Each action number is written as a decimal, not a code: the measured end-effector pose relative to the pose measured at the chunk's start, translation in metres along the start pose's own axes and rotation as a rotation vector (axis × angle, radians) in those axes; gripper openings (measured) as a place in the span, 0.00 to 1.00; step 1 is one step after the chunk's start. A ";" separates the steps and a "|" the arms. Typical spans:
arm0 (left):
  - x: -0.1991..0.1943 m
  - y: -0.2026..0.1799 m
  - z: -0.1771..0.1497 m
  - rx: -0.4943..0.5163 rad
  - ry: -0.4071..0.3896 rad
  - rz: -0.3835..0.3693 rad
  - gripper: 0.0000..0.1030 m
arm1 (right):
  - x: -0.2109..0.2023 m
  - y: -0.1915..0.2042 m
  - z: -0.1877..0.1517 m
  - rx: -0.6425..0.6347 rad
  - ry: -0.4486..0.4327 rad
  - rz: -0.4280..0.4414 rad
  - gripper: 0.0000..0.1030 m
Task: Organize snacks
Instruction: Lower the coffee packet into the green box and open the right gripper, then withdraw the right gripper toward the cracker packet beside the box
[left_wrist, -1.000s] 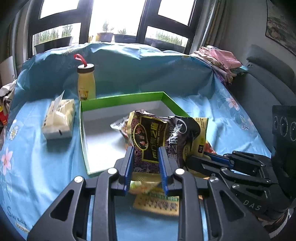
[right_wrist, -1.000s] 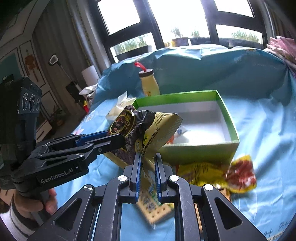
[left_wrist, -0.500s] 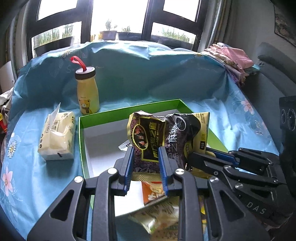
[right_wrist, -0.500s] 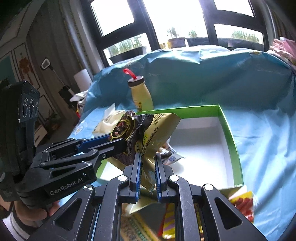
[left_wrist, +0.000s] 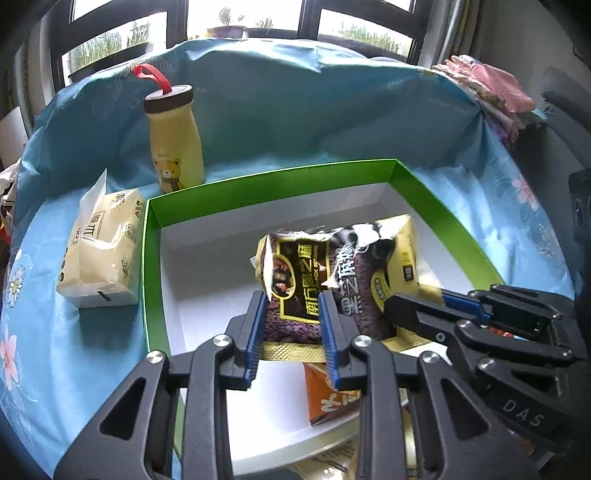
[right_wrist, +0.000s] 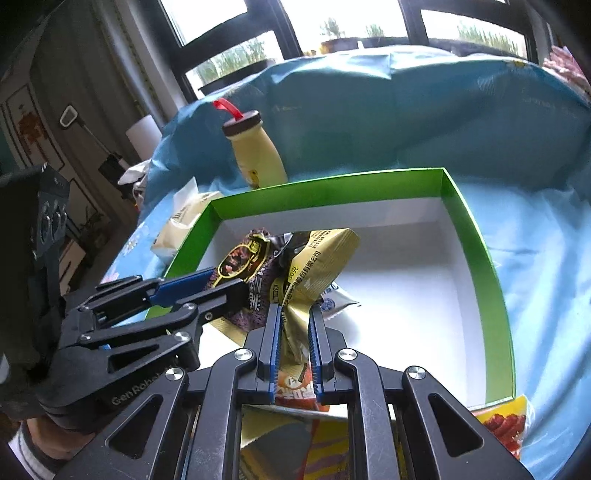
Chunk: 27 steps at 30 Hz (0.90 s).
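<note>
Both grippers carried the black sesame snack bag (left_wrist: 325, 284) from the box's near edge to over the green box (left_wrist: 258, 188) floor. Left gripper (left_wrist: 291, 332) jaws easing open, bag's bottom edge between them; right gripper (right_wrist: 294, 347) clamped on its gold side. Behind: tissue pack (left_wrist: 99, 254), yellow bear bottle (left_wrist: 177, 144).

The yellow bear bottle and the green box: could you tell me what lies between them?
Only bare blue tablecloth separates the yellow bottle from the green box, clearest in the left wrist view.
</note>
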<state>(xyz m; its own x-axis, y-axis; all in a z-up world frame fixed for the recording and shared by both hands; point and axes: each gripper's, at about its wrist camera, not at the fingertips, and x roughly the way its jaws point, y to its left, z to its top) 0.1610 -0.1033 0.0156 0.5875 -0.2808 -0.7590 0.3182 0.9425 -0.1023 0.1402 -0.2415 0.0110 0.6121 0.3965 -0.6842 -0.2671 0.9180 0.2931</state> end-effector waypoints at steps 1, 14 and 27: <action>0.002 0.000 0.001 -0.001 0.004 0.002 0.27 | 0.002 0.000 0.001 -0.004 0.005 -0.012 0.14; -0.008 0.000 0.004 -0.010 -0.008 0.079 0.57 | -0.002 0.002 0.006 -0.011 0.026 -0.064 0.24; -0.083 -0.016 -0.017 -0.045 -0.143 0.116 0.93 | -0.080 0.021 -0.023 -0.066 -0.098 -0.117 0.49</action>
<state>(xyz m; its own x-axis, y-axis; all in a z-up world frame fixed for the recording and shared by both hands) 0.0946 -0.0916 0.0692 0.7190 -0.1896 -0.6687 0.2104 0.9763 -0.0506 0.0689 -0.2542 0.0562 0.7110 0.2879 -0.6416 -0.2359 0.9571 0.1681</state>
